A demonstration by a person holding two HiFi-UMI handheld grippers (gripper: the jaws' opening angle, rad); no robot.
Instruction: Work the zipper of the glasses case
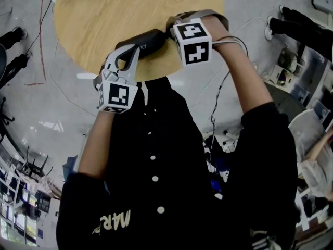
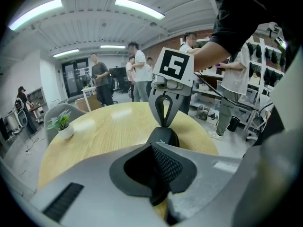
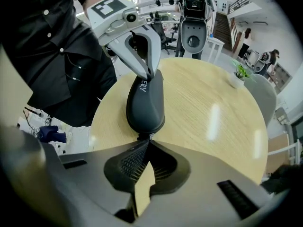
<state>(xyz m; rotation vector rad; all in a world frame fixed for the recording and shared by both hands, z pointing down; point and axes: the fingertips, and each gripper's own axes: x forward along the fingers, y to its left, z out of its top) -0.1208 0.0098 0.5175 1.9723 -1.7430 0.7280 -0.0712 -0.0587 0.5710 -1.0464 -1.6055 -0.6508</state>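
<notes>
The glasses case (image 3: 146,103) is held at the edge of the table (image 3: 213,108). The left gripper (image 3: 147,70) squeezes one end tight, and the right gripper (image 2: 164,122) pinches the zipper pull (image 3: 144,137) at the other end. The case looks shut all round, so I think the unzipping has hardly begun.

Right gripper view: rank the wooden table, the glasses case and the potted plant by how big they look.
1. wooden table, by far the largest.
2. glasses case.
3. potted plant, smallest. It sits at the table's far edge and the case is near the camera, so their true sizes are unsure.
</notes>
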